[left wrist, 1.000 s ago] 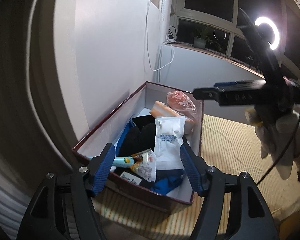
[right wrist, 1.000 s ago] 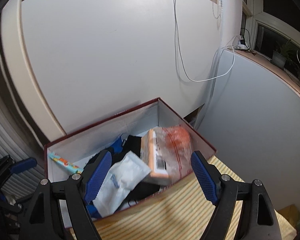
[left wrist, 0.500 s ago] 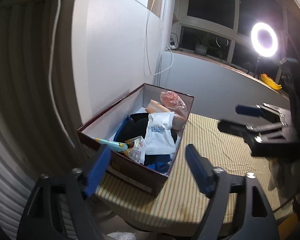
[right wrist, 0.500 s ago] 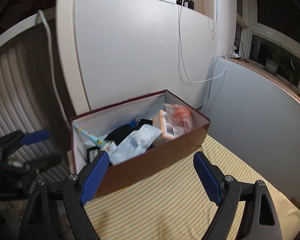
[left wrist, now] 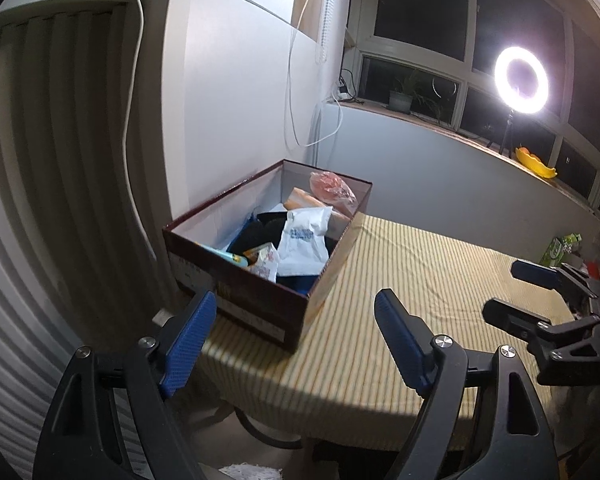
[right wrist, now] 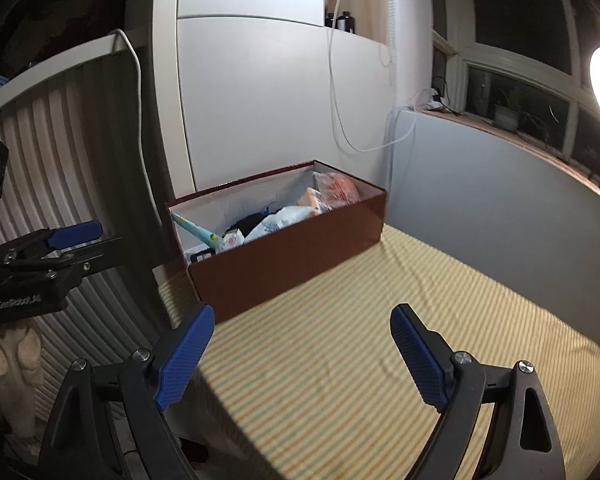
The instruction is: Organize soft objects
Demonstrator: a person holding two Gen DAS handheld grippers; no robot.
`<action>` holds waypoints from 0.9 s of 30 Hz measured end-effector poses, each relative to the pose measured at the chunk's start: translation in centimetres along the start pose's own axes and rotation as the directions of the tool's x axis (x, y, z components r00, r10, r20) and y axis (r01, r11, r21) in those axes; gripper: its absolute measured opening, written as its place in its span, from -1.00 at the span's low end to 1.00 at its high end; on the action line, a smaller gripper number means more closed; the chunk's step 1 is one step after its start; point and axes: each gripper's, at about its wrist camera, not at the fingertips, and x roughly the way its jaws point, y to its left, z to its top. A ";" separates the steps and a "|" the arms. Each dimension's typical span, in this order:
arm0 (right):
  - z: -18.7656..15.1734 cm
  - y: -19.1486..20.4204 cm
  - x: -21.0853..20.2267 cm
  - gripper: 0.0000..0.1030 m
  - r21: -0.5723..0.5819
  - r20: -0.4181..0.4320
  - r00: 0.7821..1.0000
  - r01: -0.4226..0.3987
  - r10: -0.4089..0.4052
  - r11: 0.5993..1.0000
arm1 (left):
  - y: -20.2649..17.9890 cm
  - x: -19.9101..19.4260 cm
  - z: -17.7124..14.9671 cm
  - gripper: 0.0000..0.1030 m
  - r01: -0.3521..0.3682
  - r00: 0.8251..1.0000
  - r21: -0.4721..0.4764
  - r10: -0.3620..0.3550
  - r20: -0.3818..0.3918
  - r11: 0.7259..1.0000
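Observation:
A dark red cardboard box (left wrist: pixel 260 312) (right wrist: pixel 284 264) stands at the far left corner of the striped yellow tablecloth (left wrist: pixel 420 280). Inside lie a white pouch with blue print (left wrist: pixel 304 244), an orange-red thing in a clear bag (left wrist: pixel 332 188), black cloth (left wrist: pixel 260 232), a teal tube (left wrist: pixel 224 256) and a small snack packet (left wrist: pixel 266 264). My left gripper (left wrist: pixel 294 300) is open and empty, short of the box's near corner. My right gripper (right wrist: pixel 302 316) hovers over bare cloth in front of the box; its jaws are opening with nothing between them.
A ribbed panel (left wrist: pixel 60 200) and a white wall with a hanging cable (left wrist: pixel 292 80) flank the box. A ring light (left wrist: pixel 520 80) glares from the windowsill. A green carton (left wrist: pixel 556 248) sits at the table's far right. A gloved hand (right wrist: pixel 12 360) holds the left gripper (right wrist: pixel 60 244).
Both grippers have drawn back from over the box, which now looks smaller and farther off. Their jaws stand wider. In the left view the right gripper has dropped to the lower right.

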 end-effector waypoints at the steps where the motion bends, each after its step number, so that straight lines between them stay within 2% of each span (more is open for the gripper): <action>1: -0.4 0.0 -0.4 0.69 0.001 0.002 1.000 0.008 -0.008 1.000 | -0.1 -0.1 -0.2 0.58 -0.001 1.000 0.000 0.001 -0.003 1.000; 7: -1.5 0.0 -2.1 0.70 -0.012 0.018 0.999 0.046 -0.046 0.999 | -0.7 -0.8 -0.5 0.58 0.003 1.000 0.005 -0.003 -0.004 1.000; 11: -1.5 -0.2 -2.8 0.70 0.002 0.031 0.999 0.041 -0.041 0.999 | -0.7 -1.2 -0.5 0.59 0.009 1.000 -0.001 -0.009 0.002 1.000; 27: -2.2 -0.5 -2.0 0.70 0.024 0.013 0.999 0.041 -0.041 0.999 | -0.8 -1.0 -0.6 0.59 0.008 1.000 -0.004 -0.008 -0.003 1.000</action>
